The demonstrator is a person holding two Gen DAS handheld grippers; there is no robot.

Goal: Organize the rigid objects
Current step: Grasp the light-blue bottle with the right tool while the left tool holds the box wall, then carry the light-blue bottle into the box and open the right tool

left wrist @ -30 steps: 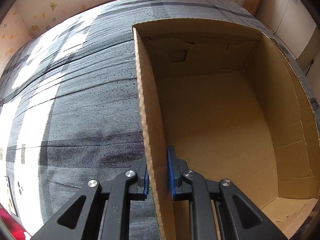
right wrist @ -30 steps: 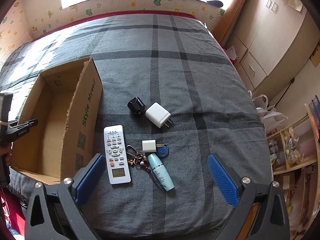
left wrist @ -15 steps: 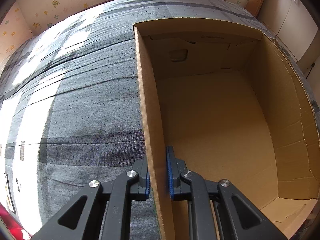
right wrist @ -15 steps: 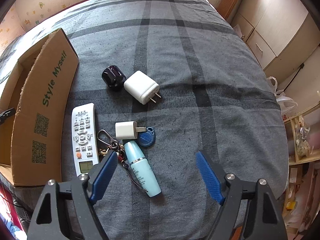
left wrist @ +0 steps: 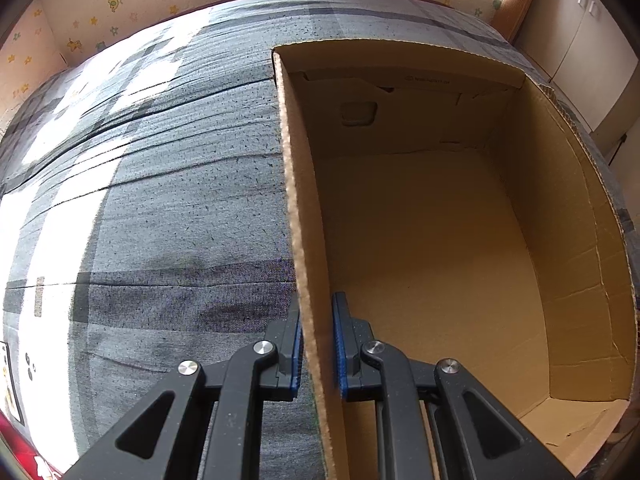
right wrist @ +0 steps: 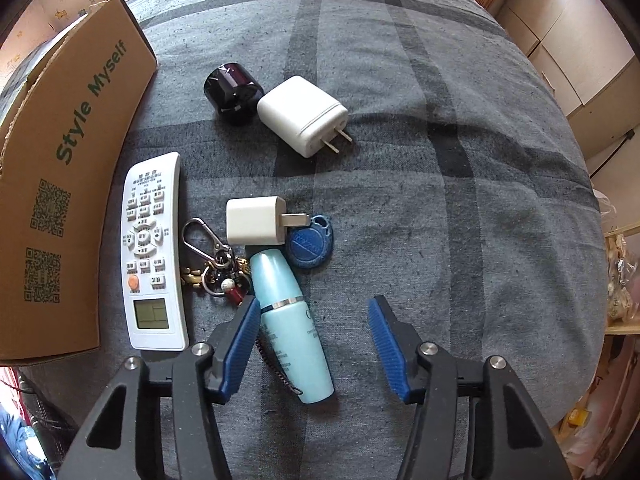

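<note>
My left gripper (left wrist: 317, 320) is shut on the left wall of an open cardboard box (left wrist: 300, 200), one pad outside and one inside; no item shows inside the box. In the right wrist view the same box (right wrist: 72, 184) stands at the left. Beside it on the bed lie a white remote (right wrist: 150, 248), a keyring (right wrist: 216, 264), a small white charger (right wrist: 254, 220), a blue key fob (right wrist: 310, 242), a large white charger (right wrist: 300, 114) and a black round object (right wrist: 232, 88). My right gripper (right wrist: 312, 308) is closing around a light blue bottle (right wrist: 288, 320); the right pad stands clear of it.
The grey checked bedspread (right wrist: 440, 200) stretches free to the right of the items. Past the bed's right edge are wooden cabinets (right wrist: 560, 60) and a shelf with bags (right wrist: 620, 280). A patterned wall (left wrist: 120, 8) borders the far side.
The right gripper has sunk close over the items and its jaws have narrowed around the blue bottle. The left gripper holds the box wall as before.
</note>
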